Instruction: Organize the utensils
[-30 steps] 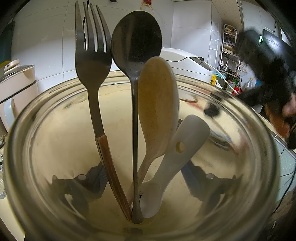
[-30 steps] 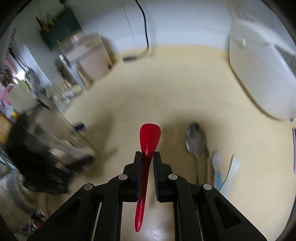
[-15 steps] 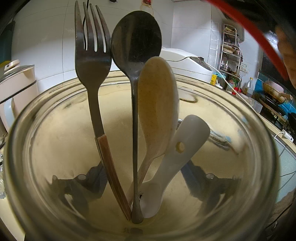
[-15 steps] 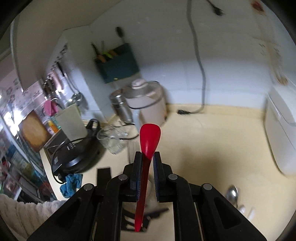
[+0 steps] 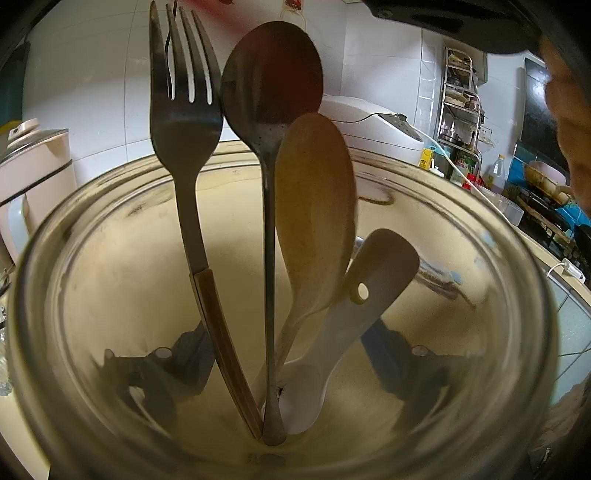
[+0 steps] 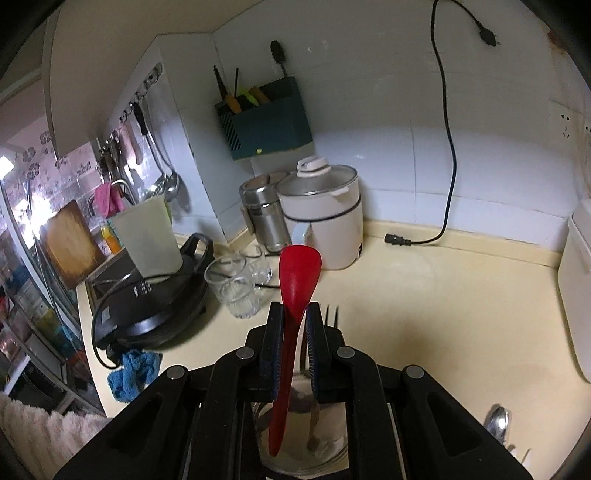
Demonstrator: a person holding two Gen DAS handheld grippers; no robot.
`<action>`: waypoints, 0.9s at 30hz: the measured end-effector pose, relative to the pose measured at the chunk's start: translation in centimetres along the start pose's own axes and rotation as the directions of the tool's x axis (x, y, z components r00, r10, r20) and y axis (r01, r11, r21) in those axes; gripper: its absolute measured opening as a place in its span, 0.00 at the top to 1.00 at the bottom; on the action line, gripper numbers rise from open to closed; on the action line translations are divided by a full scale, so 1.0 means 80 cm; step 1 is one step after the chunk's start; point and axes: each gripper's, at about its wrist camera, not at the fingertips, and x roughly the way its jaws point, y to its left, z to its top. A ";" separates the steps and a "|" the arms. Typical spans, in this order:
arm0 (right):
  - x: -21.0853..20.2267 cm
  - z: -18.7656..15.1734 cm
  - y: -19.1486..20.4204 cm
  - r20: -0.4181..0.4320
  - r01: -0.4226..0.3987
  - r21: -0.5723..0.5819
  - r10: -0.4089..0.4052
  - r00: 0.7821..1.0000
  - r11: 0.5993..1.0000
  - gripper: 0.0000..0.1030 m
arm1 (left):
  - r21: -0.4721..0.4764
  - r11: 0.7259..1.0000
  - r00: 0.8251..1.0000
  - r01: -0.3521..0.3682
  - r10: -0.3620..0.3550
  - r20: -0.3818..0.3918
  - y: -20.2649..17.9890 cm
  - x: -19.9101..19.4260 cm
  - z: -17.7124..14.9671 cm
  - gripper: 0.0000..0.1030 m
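In the left wrist view a glass jar [image 5: 509, 295] fills the frame, held between my left gripper's fingers [image 5: 402, 369], seen through the glass. It holds a fork [image 5: 181, 140], a dark metal spoon [image 5: 271, 77], a tan spoon [image 5: 314, 206] and a white spoon [image 5: 354, 317]. My right gripper [image 6: 294, 317] is shut on a red spoon [image 6: 297, 280], bowl up, its handle hanging over the jar's mouth [image 6: 325, 454]. The right gripper's body [image 5: 443, 14] shows above the jar.
On the cream counter [image 6: 443, 314] lie a metal spoon [image 6: 496, 424], a white cooker [image 6: 325, 218], a steel canister [image 6: 264, 214], glass cups [image 6: 236, 288], a black griddle [image 6: 147, 306] and a blue cloth [image 6: 133, 373]. A white appliance [image 6: 576, 288] stands at right.
My right gripper has carried the red spoon from above the counter to over the jar, tilting upward. The jar and my left gripper have stayed still.
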 end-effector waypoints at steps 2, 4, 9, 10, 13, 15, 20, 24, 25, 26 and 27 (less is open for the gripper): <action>0.001 -0.004 -0.001 -0.010 -0.008 0.016 0.008 1.000 1.000 0.88 | 0.000 1.000 1.000 0.000 0.000 0.000 0.000 0.000 0.000 0.20; 0.000 -0.008 -0.004 -0.026 -0.010 0.037 0.011 1.000 0.999 0.79 | 0.000 1.000 1.000 0.000 0.000 0.000 0.000 0.000 0.000 0.20; -0.019 -0.011 -0.016 -0.021 -0.011 0.084 0.013 1.000 0.996 0.76 | 0.003 1.000 1.000 -0.003 0.003 0.000 0.000 0.000 0.000 0.20; -0.025 -0.010 -0.018 -0.017 -0.007 0.089 0.009 1.000 0.996 0.76 | 0.003 1.000 1.000 -0.003 0.003 0.000 0.000 0.000 0.000 0.20; -0.047 -0.011 -0.032 -0.003 0.014 0.112 -0.014 1.000 0.994 0.76 | 0.003 1.000 1.000 -0.003 0.003 0.000 -0.001 0.000 0.000 0.20; -0.063 -0.014 -0.044 0.002 0.038 0.129 -0.038 0.999 0.991 0.76 | 0.003 1.000 1.000 -0.003 0.003 0.000 0.000 0.000 0.000 0.20; -0.113 -0.032 -0.105 -0.001 0.172 0.217 -0.177 0.984 0.961 0.76 | 0.003 1.000 1.000 -0.002 0.002 0.000 -0.001 0.000 0.000 0.20; -0.152 -0.064 -0.185 -0.085 0.343 0.369 -0.336 0.938 0.864 0.76 | 0.003 1.000 1.000 -0.002 0.002 0.000 0.000 0.000 0.000 0.20; -0.159 -0.076 -0.207 -0.132 0.375 0.408 -0.353 0.926 0.833 0.76 | 0.003 1.000 1.000 -0.002 0.002 0.000 0.000 0.000 0.000 0.20; -0.163 -0.090 -0.226 -0.185 0.409 0.436 -0.365 0.912 0.802 0.76 | 0.002 1.000 1.000 -0.002 0.002 0.000 0.000 -0.001 0.000 0.20; -0.165 -0.101 -0.240 -0.228 0.434 0.450 -0.370 0.901 0.780 0.76 | 0.002 1.000 1.000 -0.002 0.002 0.000 0.000 0.000 0.000 0.20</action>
